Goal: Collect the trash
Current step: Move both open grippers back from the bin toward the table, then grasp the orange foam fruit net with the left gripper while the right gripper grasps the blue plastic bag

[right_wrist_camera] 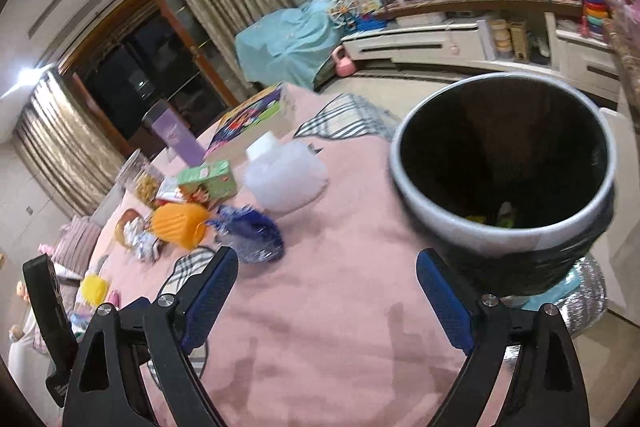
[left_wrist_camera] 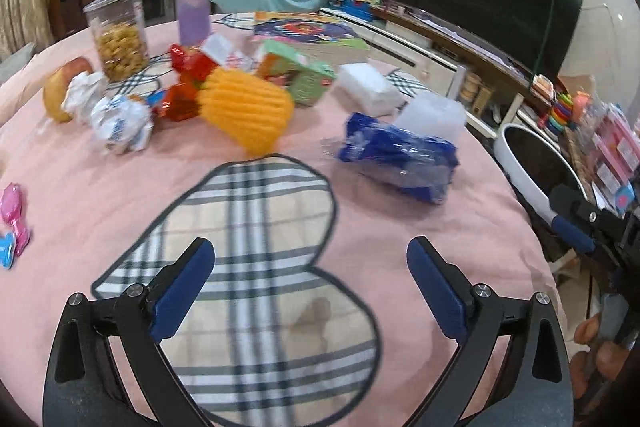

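A round table with a pink cloth (left_wrist_camera: 120, 187) carries trash: a crumpled blue plastic wrapper (left_wrist_camera: 396, 157), a yellow foam fruit net (left_wrist_camera: 246, 111), a crumpled white and blue wrapper (left_wrist_camera: 120, 125), red wrappers (left_wrist_camera: 188, 83) and crumpled white paper (left_wrist_camera: 82, 95). My left gripper (left_wrist_camera: 310, 279) is open and empty above a plaid patch, well short of the trash. My right gripper (right_wrist_camera: 326, 291) is open and empty beside a white bin (right_wrist_camera: 504, 179) lined with a black bag. The blue wrapper (right_wrist_camera: 252, 235) and the yellow net (right_wrist_camera: 180, 225) lie to its left.
A jar of snacks (left_wrist_camera: 120, 35), a purple box (left_wrist_camera: 192, 7), a green carton (left_wrist_camera: 298, 73), a white foam block (left_wrist_camera: 368, 89), a translucent container (left_wrist_camera: 434, 117), and a book (left_wrist_camera: 308, 31) stand on the table. The bin (left_wrist_camera: 532, 163) sits past its right edge. A TV cabinet stands behind.
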{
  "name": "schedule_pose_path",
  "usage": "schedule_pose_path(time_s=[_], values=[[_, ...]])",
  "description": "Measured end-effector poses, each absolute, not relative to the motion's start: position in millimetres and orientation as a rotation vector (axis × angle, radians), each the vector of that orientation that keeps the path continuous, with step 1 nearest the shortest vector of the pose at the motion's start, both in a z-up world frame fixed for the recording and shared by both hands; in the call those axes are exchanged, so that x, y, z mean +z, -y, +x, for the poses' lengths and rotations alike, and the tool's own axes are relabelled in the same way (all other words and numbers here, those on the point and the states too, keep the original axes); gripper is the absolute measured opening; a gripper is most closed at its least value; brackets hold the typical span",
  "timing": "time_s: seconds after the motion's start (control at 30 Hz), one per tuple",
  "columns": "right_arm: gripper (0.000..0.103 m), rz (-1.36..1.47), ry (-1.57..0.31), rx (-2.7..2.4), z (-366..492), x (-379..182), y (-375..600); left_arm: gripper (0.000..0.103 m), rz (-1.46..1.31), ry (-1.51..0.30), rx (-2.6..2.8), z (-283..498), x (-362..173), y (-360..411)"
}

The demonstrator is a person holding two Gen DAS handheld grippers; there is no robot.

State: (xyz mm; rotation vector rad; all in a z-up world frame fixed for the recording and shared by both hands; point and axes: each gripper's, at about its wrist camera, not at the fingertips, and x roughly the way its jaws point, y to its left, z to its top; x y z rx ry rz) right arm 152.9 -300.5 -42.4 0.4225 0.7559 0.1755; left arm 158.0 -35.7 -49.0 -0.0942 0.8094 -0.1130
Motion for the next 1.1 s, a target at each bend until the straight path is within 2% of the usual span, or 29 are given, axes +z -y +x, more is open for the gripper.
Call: schedule_pose_path(time_s=[0.5, 1.03, 1.1], values=[[0.092, 0.353, -0.815, 0.318, 185.7, -61.9, 246.0, 0.099, -0.177, -0.85, -0.084, 199.3, -60.1, -12.2], [0.092, 0.356, -0.855, 0.326, 219.8, -73.2, 230.3, 0.099, -0.285, -0.842, -0.097, 260.9, -59.9, -25.9], [0.092, 0.347, -0.858, 0.317, 221.9, -74.4, 227.5, 0.095, -0.275, -0.846, -0.097, 267.7, -62.0, -24.0]])
